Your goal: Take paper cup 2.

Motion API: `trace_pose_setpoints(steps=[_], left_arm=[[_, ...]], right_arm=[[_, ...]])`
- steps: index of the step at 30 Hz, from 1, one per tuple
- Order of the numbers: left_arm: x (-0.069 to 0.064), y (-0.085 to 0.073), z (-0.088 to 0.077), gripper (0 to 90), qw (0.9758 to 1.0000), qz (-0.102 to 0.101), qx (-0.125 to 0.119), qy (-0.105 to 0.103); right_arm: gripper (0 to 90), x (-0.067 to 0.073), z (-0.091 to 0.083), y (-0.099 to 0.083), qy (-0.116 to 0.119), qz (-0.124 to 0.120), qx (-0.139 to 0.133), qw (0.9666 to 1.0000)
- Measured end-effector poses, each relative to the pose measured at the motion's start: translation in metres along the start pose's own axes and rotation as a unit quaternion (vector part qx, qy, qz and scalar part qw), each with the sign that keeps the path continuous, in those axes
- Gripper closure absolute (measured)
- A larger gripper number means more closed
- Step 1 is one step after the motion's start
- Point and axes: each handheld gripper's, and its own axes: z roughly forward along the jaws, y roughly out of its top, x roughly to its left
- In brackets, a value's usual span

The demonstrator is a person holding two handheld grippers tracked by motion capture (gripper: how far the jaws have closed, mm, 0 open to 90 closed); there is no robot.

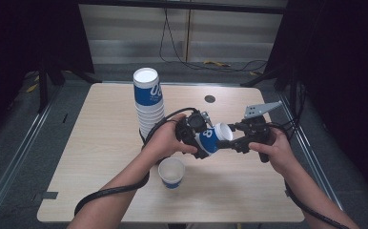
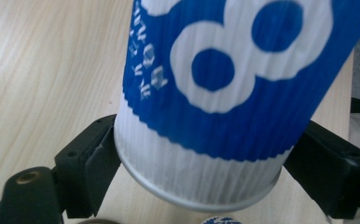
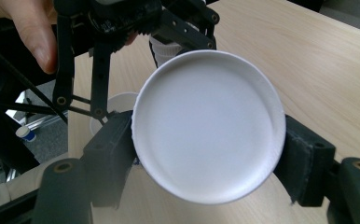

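Blue-and-white ribbed paper cup (image 1: 212, 138): held above worktop (image 1: 249, 191). Right gripper (image 1: 226, 143) clamps its rim end; left gripper (image 1: 202, 153) jaws flank its base, whether gripping unclear.

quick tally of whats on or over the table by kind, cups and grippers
blue and white ribbed paper cup held between the grippers: 1
white paper cup standing alone upright on the table: 1
tall stack of blue and white paper cups: 1 stack, its cups too close to count
black two-jaw grippers, left gripper and right gripper: 2
total: 5 items, the stack counted as one
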Motion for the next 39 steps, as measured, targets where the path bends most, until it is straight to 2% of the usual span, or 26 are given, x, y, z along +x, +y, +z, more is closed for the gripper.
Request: trace_pose_setpoints(steps=[8, 10, 17, 18, 24, 36, 39], left_arm=[[0.001, -0.001, 0.004, 13.7, 0.9999, 0.007, -0.005, -0.006], [0.001, -0.001, 0.005, 14.0, 0.9999, 0.003, -0.007, -0.009], [0.000, -0.002, 0.000, 17.8, 0.9999, 0.009, -0.004, -0.003], [-0.001, -0.002, -0.001, 18.6, 1.0000, 0.005, -0.004, -0.003], [-0.001, 0.001, -0.004, 20.4, 0.9997, 0.009, 0.022, -0.003], [-0.003, 0.004, -0.010, 21.7, 0.9986, 0.011, 0.052, -0.003], [-0.002, 0.003, -0.011, 21.9, 0.9985, 0.015, 0.052, -0.002]], right_arm=[[27.7, 0.000, 0.002, 0.002, 0.006, -0.001, -0.006, 1.0000], [27.7, 0.000, 0.003, 0.002, 0.006, 0.000, -0.005, 1.0000], [27.8, -0.001, 0.003, -0.002, 0.013, 0.003, -0.012, 0.9998], [27.8, -0.001, 0.002, -0.002, 0.014, 0.004, -0.014, 0.9998], [27.7, -0.002, 0.004, -0.005, 0.023, 0.007, -0.019, 0.9995], [27.7, -0.001, 0.006, -0.006, 0.033, -0.003, -0.015, 0.9993], [27.7, -0.001, 0.007, -0.008, 0.035, -0.002, -0.016, 0.9993]])
